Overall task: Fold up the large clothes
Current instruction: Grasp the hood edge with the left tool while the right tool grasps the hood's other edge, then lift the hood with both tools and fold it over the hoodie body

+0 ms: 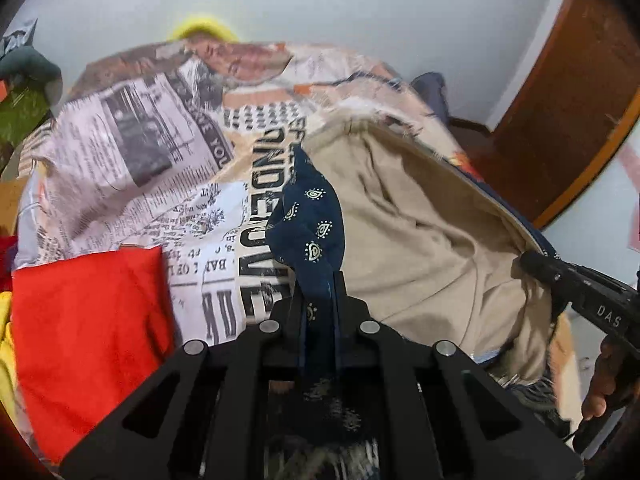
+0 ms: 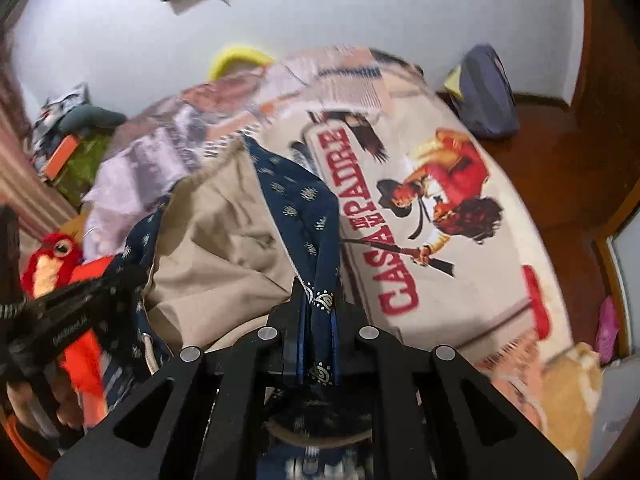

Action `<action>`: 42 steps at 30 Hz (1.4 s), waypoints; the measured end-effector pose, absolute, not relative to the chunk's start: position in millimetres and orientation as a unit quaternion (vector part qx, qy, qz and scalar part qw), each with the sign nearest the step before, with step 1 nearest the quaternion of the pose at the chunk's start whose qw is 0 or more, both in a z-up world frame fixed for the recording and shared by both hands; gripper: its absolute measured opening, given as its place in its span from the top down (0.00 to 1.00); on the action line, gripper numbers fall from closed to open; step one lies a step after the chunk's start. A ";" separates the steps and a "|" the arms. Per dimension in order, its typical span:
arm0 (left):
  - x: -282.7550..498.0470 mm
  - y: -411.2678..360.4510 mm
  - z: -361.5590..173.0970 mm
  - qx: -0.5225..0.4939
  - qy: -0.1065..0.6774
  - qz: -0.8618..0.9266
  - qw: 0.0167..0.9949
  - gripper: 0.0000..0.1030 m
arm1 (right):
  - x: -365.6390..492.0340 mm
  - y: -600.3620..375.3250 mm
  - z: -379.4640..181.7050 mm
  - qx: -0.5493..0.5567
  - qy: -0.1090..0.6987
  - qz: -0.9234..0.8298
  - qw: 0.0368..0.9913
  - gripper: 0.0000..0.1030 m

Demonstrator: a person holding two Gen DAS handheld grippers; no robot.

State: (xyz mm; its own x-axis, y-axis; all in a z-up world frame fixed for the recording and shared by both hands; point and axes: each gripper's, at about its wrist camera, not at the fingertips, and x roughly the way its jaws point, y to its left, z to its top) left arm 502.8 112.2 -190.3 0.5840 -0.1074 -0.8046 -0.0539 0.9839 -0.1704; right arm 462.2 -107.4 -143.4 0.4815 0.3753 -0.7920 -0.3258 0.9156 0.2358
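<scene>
White walls back a printed bedspread (image 2: 440,184); both tongs (image 1: 320,292) (image 2: 318,300) clamp navy cloth (image 1: 310,216).

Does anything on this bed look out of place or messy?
Yes. A red plush bird lies among the laundry, beside a red cloth. The navy patterned garment is bunched, its beige lining turned outward. No damage or spill shows.

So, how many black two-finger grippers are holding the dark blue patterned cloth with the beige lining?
2. The left gripper is shut on one edge of the dark blue patterned cloth; the right gripper is shut on another edge. More cloth may be hidden below.
</scene>
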 end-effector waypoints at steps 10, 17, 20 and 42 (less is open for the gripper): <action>376.0 92.9 -131.9 -0.044 0.428 -0.076 0.899 0.93 | 354.2 -136.9 -101.5 0.010 0.440 0.244 0.864 0.92; 313.9 86.9 -172.4 -0.035 0.475 -0.079 0.876 0.93 | 311.9 -157.8 -140.9 0.016 0.484 0.232 0.844 0.92; 304.3 91.7 -203.6 -0.028 0.502 -0.062 0.862 0.93 | 304.4 -165.1 -164.6 0.021 0.509 0.217 0.832 0.91; 329.3 104.6 -178.2 -0.035 0.461 -0.063 0.884 0.62 | 299.7 -135.0 -129.4 -0.023 0.448 0.234 0.863 0.53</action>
State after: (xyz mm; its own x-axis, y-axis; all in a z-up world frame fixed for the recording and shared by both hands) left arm 329.3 104.6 -178.2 0.5663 -0.1430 -0.8117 0.0790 0.9897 -0.1193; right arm 299.7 -135.0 -129.4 0.4890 0.3841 -0.7831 -0.4248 0.8890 0.1708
